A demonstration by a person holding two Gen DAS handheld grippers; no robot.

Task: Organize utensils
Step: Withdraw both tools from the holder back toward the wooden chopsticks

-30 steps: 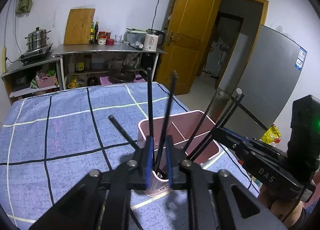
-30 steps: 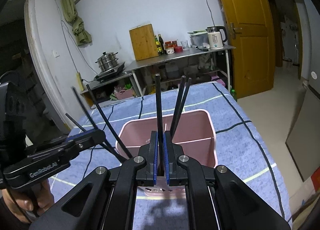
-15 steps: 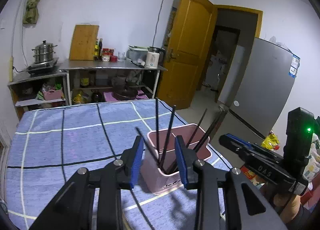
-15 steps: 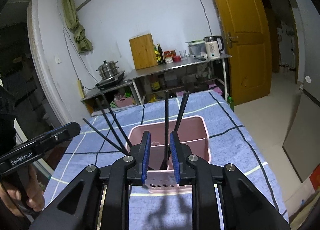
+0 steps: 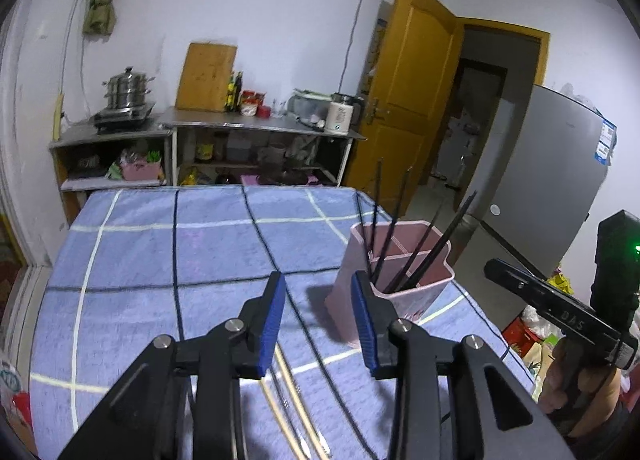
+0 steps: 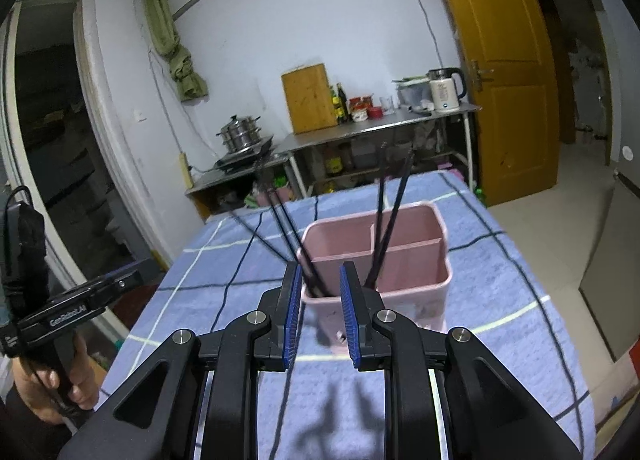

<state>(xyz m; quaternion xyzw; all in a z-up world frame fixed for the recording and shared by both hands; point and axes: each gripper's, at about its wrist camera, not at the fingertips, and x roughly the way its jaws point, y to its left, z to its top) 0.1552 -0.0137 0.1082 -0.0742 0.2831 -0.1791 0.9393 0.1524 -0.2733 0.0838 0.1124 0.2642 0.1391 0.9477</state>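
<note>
A pink utensil holder (image 5: 400, 284) (image 6: 400, 260) with inner dividers stands on the blue checked cloth. Several black chopsticks (image 5: 424, 248) (image 6: 390, 219) lean in it. My left gripper (image 5: 318, 320) is open and empty, above the cloth just left of the holder. My right gripper (image 6: 318, 314) is open and empty, just before the holder's near wall. Pale wooden chopsticks (image 5: 294, 404) lie on the cloth below the left gripper. Each gripper shows in the other's view, the right one (image 5: 560, 312) and the left one (image 6: 80, 300).
The table with the blue cloth (image 5: 160, 260) ends at the right, beside a grey fridge (image 5: 552, 187). Steel shelves with a pot (image 5: 126, 89), a cutting board (image 5: 206, 77) and a kettle (image 5: 340, 117) stand at the far wall. A yellow door (image 5: 408, 99) is open.
Both grippers opened, let go of the black chopsticks into the pink holder, and drew back and up. The left gripper shifted left of the holder.
</note>
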